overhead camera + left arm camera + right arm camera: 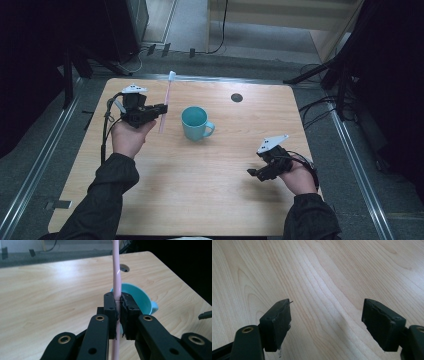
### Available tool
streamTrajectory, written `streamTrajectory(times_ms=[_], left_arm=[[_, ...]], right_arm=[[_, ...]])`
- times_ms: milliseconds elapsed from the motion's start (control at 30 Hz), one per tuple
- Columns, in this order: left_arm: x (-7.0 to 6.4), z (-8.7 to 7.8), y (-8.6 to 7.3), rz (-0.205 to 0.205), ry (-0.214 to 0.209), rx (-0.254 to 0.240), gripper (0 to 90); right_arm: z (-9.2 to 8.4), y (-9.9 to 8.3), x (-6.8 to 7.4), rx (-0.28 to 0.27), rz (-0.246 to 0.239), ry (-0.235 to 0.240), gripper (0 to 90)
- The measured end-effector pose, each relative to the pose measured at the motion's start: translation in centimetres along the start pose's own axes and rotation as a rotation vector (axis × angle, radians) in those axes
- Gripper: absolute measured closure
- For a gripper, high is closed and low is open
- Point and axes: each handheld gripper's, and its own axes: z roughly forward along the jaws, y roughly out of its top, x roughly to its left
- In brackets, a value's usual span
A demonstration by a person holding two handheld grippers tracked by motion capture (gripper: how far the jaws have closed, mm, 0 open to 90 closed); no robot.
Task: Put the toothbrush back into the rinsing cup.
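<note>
High view: left gripper (161, 109) clamped on pink toothbrush (165, 102), held upright just left of teal mug (195, 122) on wooden table (200, 185). Left gripper view: handle pinched mid-length, mug just behind. Right gripper view: right gripper (325, 322) spread wide over bare wood. Likely next: tip brush into mug.

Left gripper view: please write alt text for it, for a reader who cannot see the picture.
The left gripper, its two black jaws shut, clamps a thin pale pink toothbrush handle that runs upright through the picture. Just behind the jaws stands a teal ceramic mug with its handle to the right, on a light wooden table with a round cable hole near its far edge.
</note>
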Motion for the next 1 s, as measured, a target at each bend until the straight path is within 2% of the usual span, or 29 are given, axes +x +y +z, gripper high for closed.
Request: streamTrajectory(times_ms=[33, 200, 267, 467, 733, 1000], left_arm=[[0.0, 0.0, 0.0, 0.0, 0.0, 0.0, 83.8], [-1.0, 0.4, 2.0, 0.023, -0.007, -0.025, 83.8], [-1.4, 0.8, 2.7, 0.039, -0.012, -0.027, 83.8], [-2.6, 2.1, 4.2, 0.051, -0.032, -0.047, 83.8], [-3.5, 4.7, 4.6, 0.055, -0.038, -0.037, 83.8], [-4.0, 7.0, 4.4, 0.054, -0.037, -0.03, 83.8]], right_arm=[[0.0, 0.0, 0.0, 0.0, 0.0, 0.0, 23.4], [0.2, 0.3, 0.2, 0.006, -0.011, 0.008, 23.6], [0.2, 0.3, 0.1, 0.003, -0.009, 0.008, 23.6], [0.2, 0.2, 0.0, 0.002, -0.003, 0.005, 23.6], [0.1, 0.3, 0.0, -0.005, -0.001, 0.011, 23.7], [0.0, 0.2, -0.1, -0.01, 0.004, 0.012, 23.7]])
